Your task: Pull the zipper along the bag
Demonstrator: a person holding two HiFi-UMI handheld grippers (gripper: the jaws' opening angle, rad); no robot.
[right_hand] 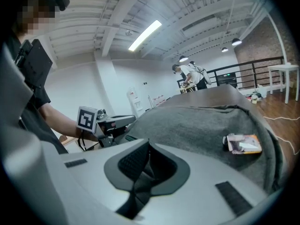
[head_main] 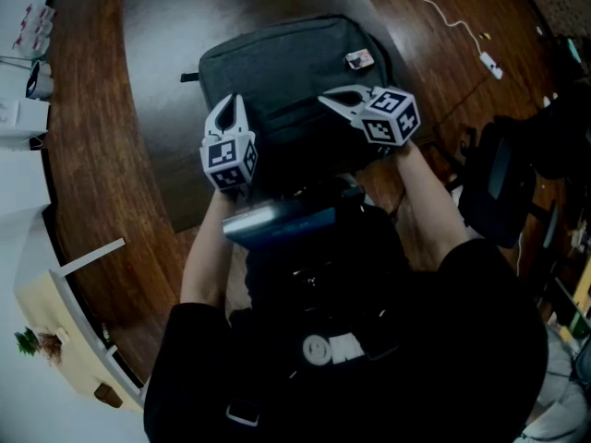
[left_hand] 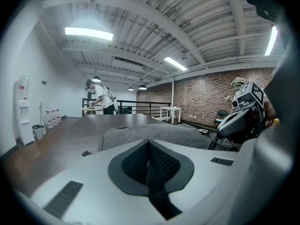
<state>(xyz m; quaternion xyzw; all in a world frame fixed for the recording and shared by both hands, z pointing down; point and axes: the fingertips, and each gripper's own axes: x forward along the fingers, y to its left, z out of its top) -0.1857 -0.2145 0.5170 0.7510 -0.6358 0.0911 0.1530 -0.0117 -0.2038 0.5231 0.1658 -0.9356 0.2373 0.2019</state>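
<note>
- Dark grey bag (head_main: 277, 63) lies flat on the brown wooden table (head_main: 111, 155), around the middle of the head view, just ahead of the person.
- Small tag (head_main: 359, 59) with a printed label sits on the bag's top near its right far corner. It also shows in the right gripper view (right_hand: 243, 143).
- Left gripper (head_main: 228, 101) is at the bag's near left edge, tips pointing away from the person and resting on or just over the fabric.
- In the left gripper view the left gripper (left_hand: 149, 148) has its jaws pressed together and the dark pads meet in one clean line, with nothing between them. The bag (left_hand: 154, 134) fills the space just beyond.
- Right gripper (head_main: 325, 98) is on the bag's near right part, tips pointing left toward the left gripper. The two are near each other but apart.
- In the right gripper view the right gripper (right_hand: 147, 150) has its jaws drawn narrow with the pads together. Too dark there to tell if a zipper pull is pinched.
- The zipper itself can't be made out in any view.
- White cable (head_main: 429, 5) trails over the table far right, well apart from the bag.
- Black chair (head_main: 499, 183) stands off the table's right side.
- A person (left_hand: 101, 99) stands at a far counter.
</note>
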